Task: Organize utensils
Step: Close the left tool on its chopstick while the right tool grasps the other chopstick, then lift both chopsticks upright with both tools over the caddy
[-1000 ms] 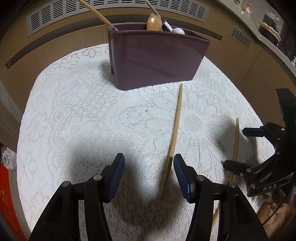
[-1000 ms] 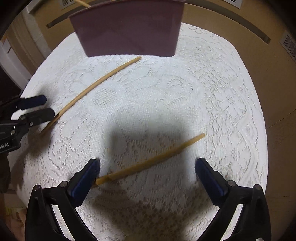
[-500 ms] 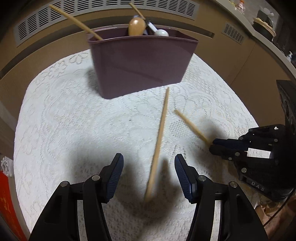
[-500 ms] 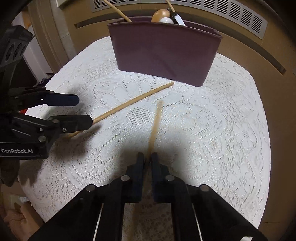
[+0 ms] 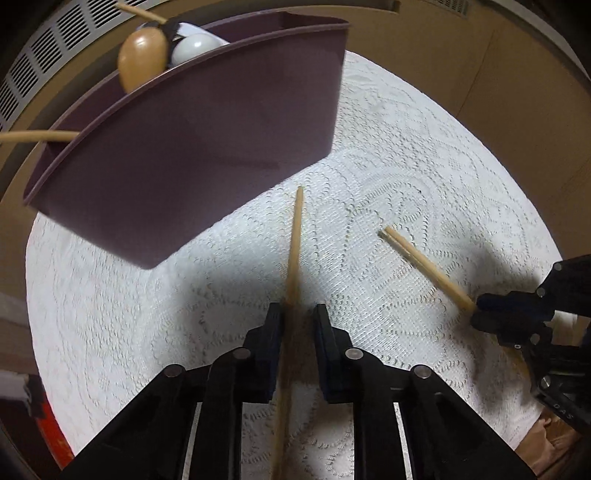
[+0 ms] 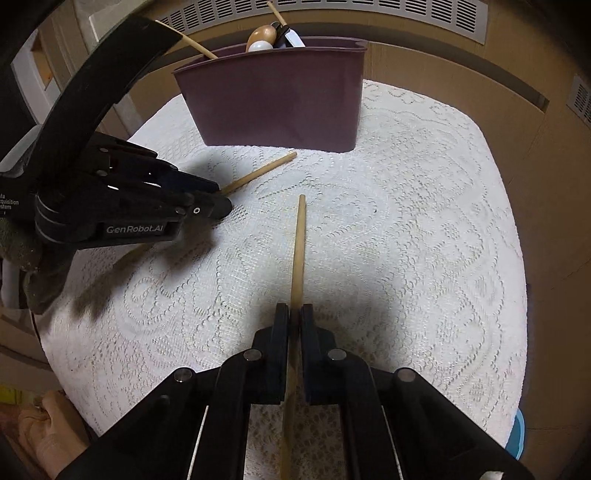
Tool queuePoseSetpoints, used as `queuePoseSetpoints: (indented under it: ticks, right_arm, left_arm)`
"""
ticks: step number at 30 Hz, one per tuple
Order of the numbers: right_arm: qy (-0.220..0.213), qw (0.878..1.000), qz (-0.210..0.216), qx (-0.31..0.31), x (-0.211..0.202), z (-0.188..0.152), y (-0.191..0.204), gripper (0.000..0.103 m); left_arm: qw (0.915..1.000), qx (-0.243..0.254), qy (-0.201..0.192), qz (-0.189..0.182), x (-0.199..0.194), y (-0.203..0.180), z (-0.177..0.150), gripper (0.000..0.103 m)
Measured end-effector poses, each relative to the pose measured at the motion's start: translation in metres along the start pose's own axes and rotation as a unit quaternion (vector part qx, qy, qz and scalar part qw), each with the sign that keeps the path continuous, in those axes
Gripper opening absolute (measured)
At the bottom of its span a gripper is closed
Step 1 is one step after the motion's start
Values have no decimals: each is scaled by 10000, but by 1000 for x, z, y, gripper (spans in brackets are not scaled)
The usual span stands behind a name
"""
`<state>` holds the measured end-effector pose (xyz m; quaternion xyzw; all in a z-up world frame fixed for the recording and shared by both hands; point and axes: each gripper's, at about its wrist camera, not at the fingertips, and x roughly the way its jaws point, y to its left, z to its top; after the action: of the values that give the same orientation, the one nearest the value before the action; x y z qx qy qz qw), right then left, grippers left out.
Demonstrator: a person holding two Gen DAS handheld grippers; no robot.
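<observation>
Moved: left gripper (image 5: 298, 317) jaws, wide apart a second ago, now drawn in around the left chopstick (image 5: 293, 254); a full clamp can't be told.
Right gripper (image 6: 294, 319): pinched shut on the right chopstick (image 6: 298, 243), mid-frame.
Meaning: both sticks look nearly ready for dropping in.
Around: maroon holder (image 6: 273, 99) up top, already stuffed with a wooden spoon (image 6: 261, 36).
In the way: holder's front wall, probably needs clearing.

Bin (image 5: 192, 155) interior hidden, utensil heads inside partly visible, chopstick (image 6: 295, 258) rear cut off below
</observation>
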<state>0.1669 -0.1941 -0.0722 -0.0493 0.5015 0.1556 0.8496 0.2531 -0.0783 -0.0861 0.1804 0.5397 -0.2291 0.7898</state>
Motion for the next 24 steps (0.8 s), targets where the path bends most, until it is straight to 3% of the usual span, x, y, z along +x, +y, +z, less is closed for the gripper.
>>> queuePoseSetpoints:
  ticks: [4, 6, 7, 10, 12, 18, 21, 23, 24]
  right_arm:
    - [-20, 10000, 52, 71, -1, -1, -5, 7]
    - [-11, 9999, 66, 133, 1, -1, -6, 10]
    - [0, 9998, 84, 181, 2, 0, -7, 13]
    - [30, 9994, 103, 315, 9, 4, -7, 25]
    - [67, 9993, 57, 374, 15, 8, -7, 25]
    - [123, 9994, -265, 170, 23, 19, 6, 25]
    - [159, 9985, -476, -222, 28, 25, 17, 24]
    - [257, 9981, -432, -356, 29, 27, 21, 8]
    - [290, 9981, -410, -351, 28, 28, 22, 8]
  left_arm:
    - [9999, -28, -66, 87, -2, -6, -2, 10]
    - [9996, -164, -176, -165, -5, -6, -6, 8]
    - [9988, -276, -215, -356, -7, -5, -10, 8]
    - [9978, -374, -393, -374, -11, -6, -18, 7]
    - [9972, -439, -492, -359, -13, -5, -23, 7]
    - [9927, -800, -731, -536, -25, 4, -46, 6]
    - [9924, -812, -726, -580, -27, 0, -58, 6]
    - [9929, -777, -747, -493, -29, -1, -59, 6]
    - [9930, -794, -715, -496, -30, 0, -59, 6]
